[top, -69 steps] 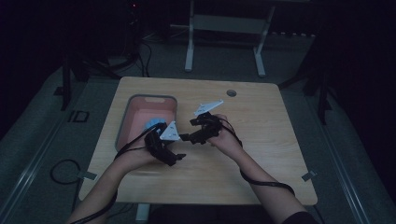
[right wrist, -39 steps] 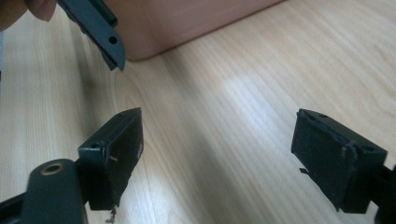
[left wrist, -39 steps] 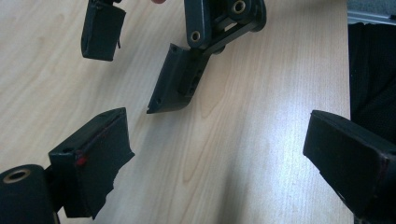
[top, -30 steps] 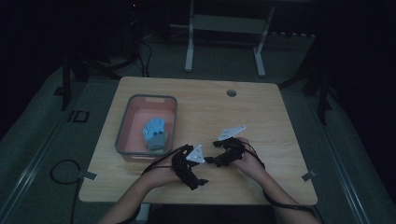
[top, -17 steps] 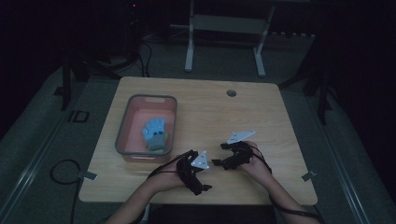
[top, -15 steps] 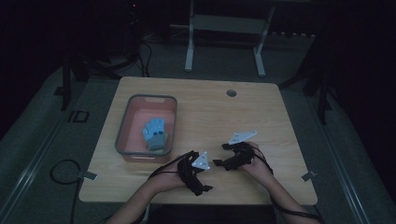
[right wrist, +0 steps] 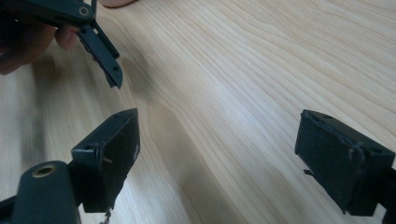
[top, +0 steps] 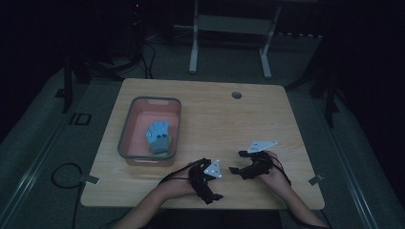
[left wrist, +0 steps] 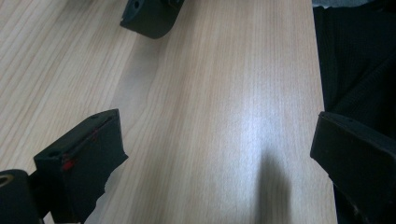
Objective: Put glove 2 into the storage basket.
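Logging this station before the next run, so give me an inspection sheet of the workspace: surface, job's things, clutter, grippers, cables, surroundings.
Surface: wooden table, bare light wood, a round hole near the far edge.
Job's things: blue glove lying inside the pink bin at the table's left.
Clutter: nothing seen.
Grippers: left gripper and right gripper low over the near edge, jaws wide apart, nothing between them.
Cables: black cable looping on the floor at the left; more cables on the floor behind.
Surroundings: dark room, grey floor, a white stand beyond the table.
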`<state>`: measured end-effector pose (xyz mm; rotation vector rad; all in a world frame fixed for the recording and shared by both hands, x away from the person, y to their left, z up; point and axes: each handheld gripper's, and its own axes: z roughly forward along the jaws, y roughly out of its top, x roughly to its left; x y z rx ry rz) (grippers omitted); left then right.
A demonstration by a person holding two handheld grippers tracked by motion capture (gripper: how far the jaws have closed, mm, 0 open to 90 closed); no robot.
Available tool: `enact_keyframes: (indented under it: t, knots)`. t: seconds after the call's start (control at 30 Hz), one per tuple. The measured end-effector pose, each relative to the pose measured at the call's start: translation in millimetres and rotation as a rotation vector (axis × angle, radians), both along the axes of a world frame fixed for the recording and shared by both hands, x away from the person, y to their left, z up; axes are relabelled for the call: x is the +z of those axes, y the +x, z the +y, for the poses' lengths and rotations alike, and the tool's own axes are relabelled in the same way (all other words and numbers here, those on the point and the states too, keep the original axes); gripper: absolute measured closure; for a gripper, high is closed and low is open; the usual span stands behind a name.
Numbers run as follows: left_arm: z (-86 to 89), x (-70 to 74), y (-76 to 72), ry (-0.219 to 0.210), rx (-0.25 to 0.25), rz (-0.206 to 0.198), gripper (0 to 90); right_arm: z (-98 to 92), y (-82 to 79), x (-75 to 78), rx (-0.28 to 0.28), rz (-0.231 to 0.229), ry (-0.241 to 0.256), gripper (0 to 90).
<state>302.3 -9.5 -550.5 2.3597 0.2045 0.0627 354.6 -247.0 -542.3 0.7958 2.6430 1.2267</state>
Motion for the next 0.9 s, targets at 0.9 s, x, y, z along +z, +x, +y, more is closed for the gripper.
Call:
enact_keyframes:
  t: [0.9]
  knots:
    - [-28.6,-5.5,0.5,-0.083,-0.012,-0.001,3.1,-46.9,-14.1,-12.8,-0.096,0.005,0.038,14.0]
